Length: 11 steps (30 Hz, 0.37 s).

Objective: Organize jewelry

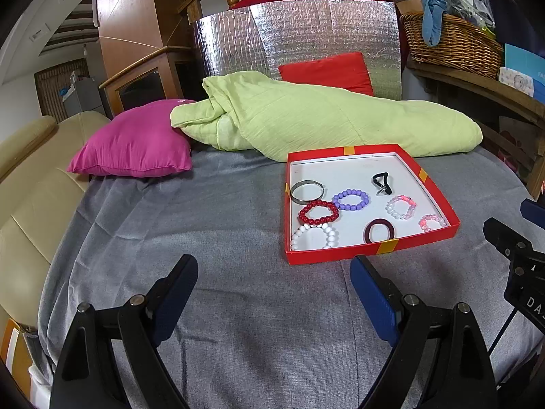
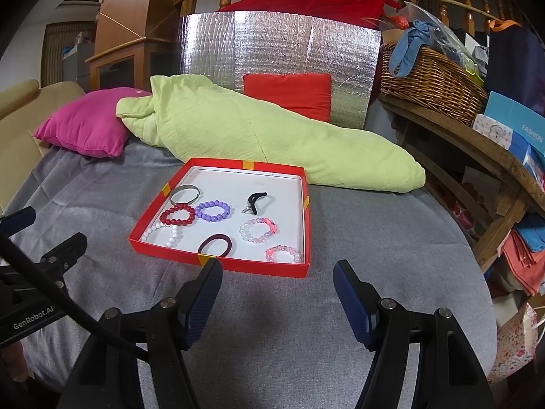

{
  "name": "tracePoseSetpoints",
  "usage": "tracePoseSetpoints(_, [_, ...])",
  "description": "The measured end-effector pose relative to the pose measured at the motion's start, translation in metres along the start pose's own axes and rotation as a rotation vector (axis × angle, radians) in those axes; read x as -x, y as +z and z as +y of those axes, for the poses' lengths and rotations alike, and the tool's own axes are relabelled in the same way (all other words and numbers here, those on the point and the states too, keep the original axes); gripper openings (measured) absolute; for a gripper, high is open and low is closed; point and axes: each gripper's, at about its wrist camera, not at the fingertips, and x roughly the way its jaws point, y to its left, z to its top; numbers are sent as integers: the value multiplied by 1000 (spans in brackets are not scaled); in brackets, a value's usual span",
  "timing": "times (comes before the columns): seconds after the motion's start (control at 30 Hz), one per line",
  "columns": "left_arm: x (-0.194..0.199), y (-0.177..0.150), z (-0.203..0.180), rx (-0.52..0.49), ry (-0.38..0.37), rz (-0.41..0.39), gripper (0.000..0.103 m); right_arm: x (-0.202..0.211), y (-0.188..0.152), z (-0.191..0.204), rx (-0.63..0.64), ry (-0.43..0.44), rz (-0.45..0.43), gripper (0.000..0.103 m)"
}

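We hold our left gripper (image 1: pixel 274 286) low over the grey cloth (image 1: pixel 238 306) with its jaws spread wide and nothing between them; the blue pads (image 1: pixel 374 300) face each other across bare fabric. Our right gripper (image 2: pixel 277 293) hangs beside it, its jaws parted a little less widely and likewise holding nothing. Ahead of both lies the red tray (image 2: pixel 218 264), a shallow box lid with yellow tape patches on its rim, sitting flat on the cloth just in front of a rumpled green blanket (image 2: pixel 272 129). All the jewelry we can see is inside it. Along its left side a silver bangle (image 2: pixel 185 193) sits farthest from us, a red bead bracelet (image 2: pixel 177 215) touches it, and a white bead bracelet (image 2: pixel 163 233) lies nearest the front corner, touching the red one. A purple bead bracelet (image 2: pixel 213 210) rests just beside the red one, toward the middle. A black clip (image 2: pixel 256 201) lies apart at the back right. A pink and white bracelet (image 2: pixel 258 230) sits right of centre, a smaller pink bracelet (image 2: pixel 283 254) fills the front right corner, and a maroon hair tie (image 2: pixel 216 246) lies against the front wall. A magenta pillow (image 1: pixel 136 143) rests at the far left.
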Motion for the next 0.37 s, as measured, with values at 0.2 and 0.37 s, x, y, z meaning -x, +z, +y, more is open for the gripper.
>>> tracePoseSetpoints(0.2, [0,-1,-2,-5,1,-3,91,-2,0,0,-2,6,6,71])
tracePoseSetpoints(0.37, [-10,-2,-2,-7,1,12,91,-5,1,-9,-22,18,2,71])
